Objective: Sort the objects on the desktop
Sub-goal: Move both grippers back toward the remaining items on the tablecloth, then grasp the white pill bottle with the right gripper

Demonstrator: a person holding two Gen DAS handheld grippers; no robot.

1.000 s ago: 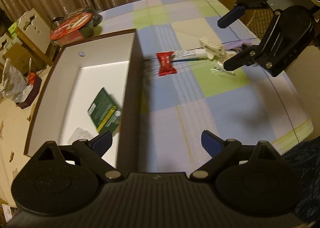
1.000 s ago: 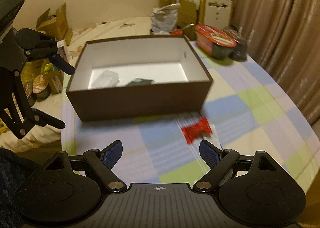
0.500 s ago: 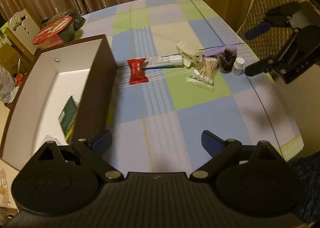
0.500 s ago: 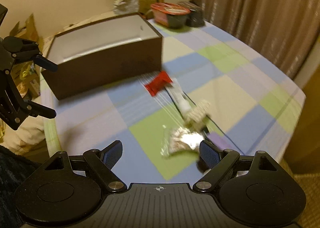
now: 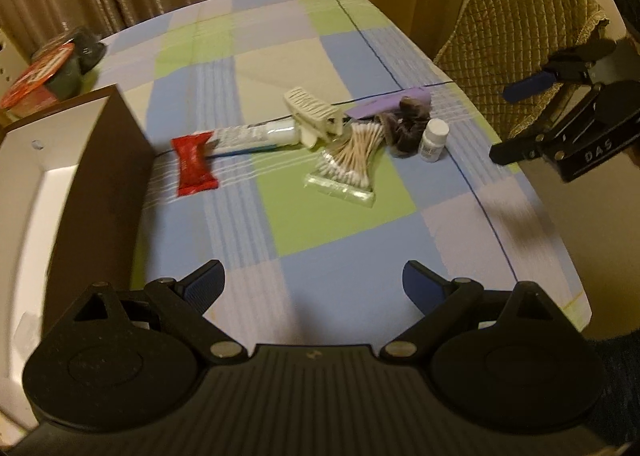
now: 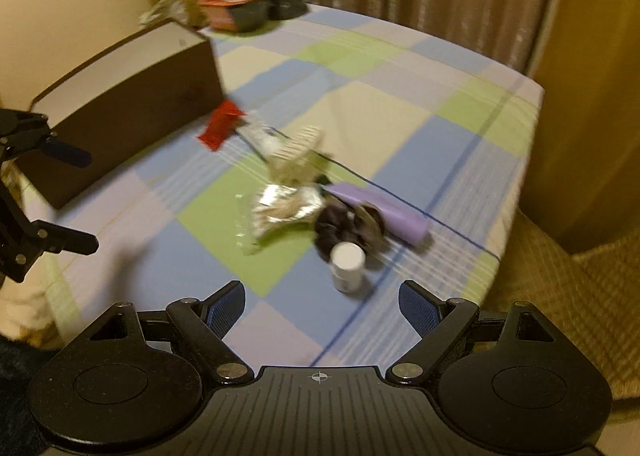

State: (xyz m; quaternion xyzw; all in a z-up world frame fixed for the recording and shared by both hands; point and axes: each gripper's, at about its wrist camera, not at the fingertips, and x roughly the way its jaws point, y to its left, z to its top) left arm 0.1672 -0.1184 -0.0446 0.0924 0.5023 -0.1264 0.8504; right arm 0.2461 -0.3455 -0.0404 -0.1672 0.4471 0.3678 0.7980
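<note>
Left tool [image 5: 314, 282]: fingers apart, empty, above the counter [image 5: 348, 248].
Right tool [image 6: 322, 302]: fingers apart, empty, just before the white bottle [image 6: 347, 267].
Clutter: red packet [image 5: 195, 165], tube [image 5: 256, 136], cotton swabs [image 5: 348, 160] mid-counter.
Box [image 5: 100, 176]: left of clutter.

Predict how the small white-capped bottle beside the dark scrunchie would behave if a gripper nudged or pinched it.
The small bottle stands upright and narrow, so a sideways nudge would probably tip it; being round, it may then roll. It looks rigid plastic, likely light, so the open right gripper could pinch it firmly.
</note>
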